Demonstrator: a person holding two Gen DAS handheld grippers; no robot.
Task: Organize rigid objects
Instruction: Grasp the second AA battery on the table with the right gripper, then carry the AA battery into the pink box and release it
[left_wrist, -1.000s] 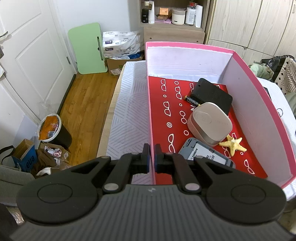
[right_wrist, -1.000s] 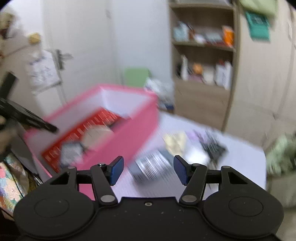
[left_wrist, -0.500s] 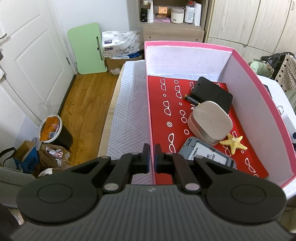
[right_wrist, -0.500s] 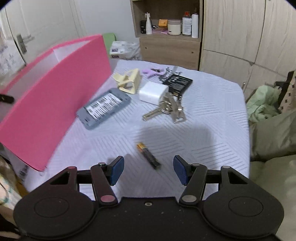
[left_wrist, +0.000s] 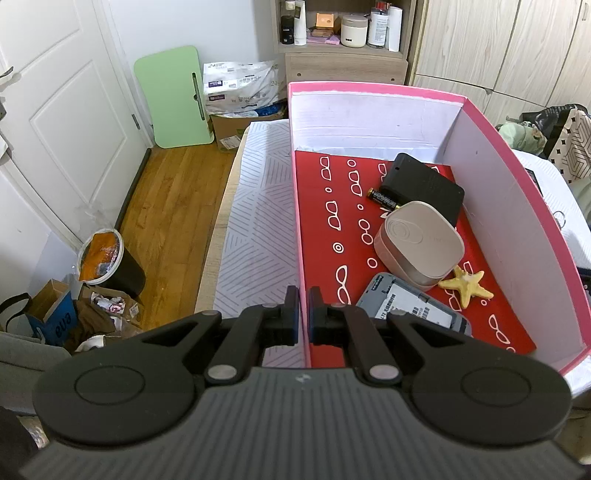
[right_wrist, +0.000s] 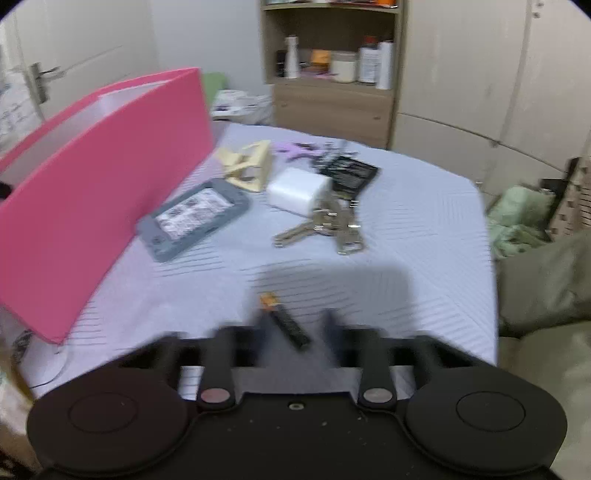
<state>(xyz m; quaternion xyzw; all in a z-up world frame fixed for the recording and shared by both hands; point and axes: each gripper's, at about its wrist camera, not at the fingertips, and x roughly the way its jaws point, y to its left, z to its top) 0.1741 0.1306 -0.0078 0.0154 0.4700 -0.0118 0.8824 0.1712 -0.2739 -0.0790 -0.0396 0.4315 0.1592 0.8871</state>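
My left gripper (left_wrist: 303, 321) is shut on the near left wall of the pink box (left_wrist: 369, 88). On the box's red floor lie a black case (left_wrist: 424, 184), a battery (left_wrist: 382, 197), a beige rounded case (left_wrist: 421, 243), a yellow starfish (left_wrist: 467, 288) and a grey device (left_wrist: 410, 314). In the right wrist view a second battery (right_wrist: 284, 321) lies slanted on the white cloth. It sits between the blurred fingers of my right gripper (right_wrist: 293, 328), whose jaws are closing. A gap still shows beside the battery.
Past the battery on the cloth lie a grey device (right_wrist: 195, 214), a yellow clip (right_wrist: 247, 166), a white charger (right_wrist: 295, 188), keys (right_wrist: 328, 225) and a black card (right_wrist: 349, 171). The pink box (right_wrist: 110, 166) stands to the left. A wooden shelf unit (right_wrist: 332, 92) is behind.
My right gripper swung from the box to the cloth and dropped over the battery. Its fingers have now come inward around it. The left gripper and box have not moved.
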